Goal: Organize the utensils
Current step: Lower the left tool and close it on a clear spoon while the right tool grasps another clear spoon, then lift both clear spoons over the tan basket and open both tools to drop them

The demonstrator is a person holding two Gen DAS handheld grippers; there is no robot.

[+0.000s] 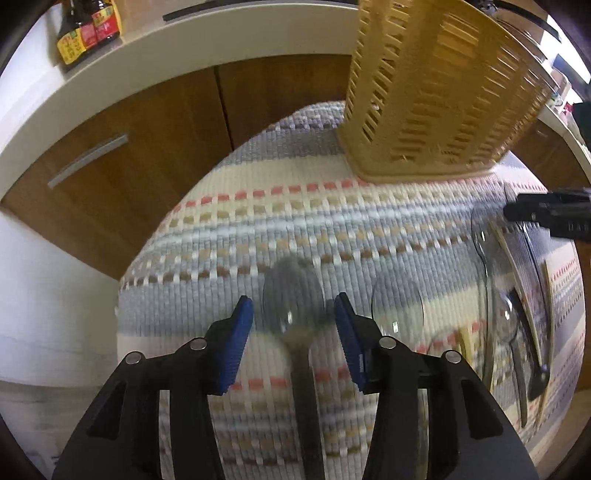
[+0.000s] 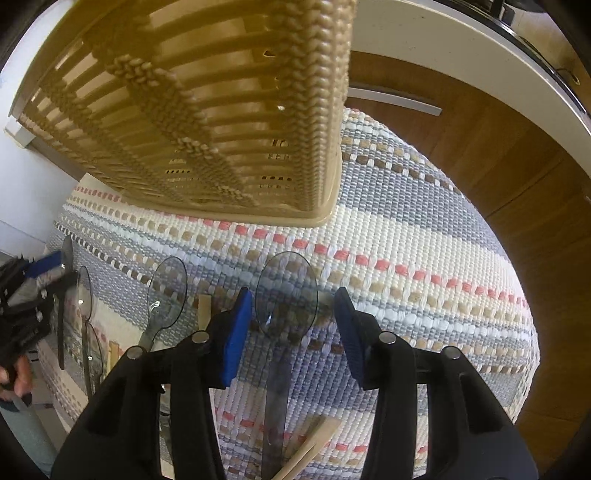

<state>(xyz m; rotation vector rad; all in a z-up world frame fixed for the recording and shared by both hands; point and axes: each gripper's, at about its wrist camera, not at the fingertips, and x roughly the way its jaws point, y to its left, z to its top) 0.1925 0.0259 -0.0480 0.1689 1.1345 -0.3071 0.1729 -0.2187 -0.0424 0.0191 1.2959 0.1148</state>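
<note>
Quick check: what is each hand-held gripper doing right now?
Left hand-held gripper: open, clear spoon between its pads, not gripped.
Right hand-held gripper: open, straddling another clear spoon.

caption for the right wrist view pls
Open right gripper poised over a clear plastic spoon on a striped mat, beige basket behind.

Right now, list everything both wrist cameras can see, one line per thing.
Basket: one, tan slotted plastic, upright at the mat's far edge.
Mat: one, woven, grey and cream with pink and brown dashes, under everything.
Clear spoons: at least four, see-through grey plastic, lying on the mat; one lies between each pair of fingers, untouched.
Wooden sticks: a few, pale, among the spoons; count unclear.
Sauce bottles: two, dark with red and yellow labels, on the white counter.
Cabinet doors: brown wood, metal handles, below the counter.
Left gripper: black, blue fingers, open.
Right gripper: same, open.
</note>
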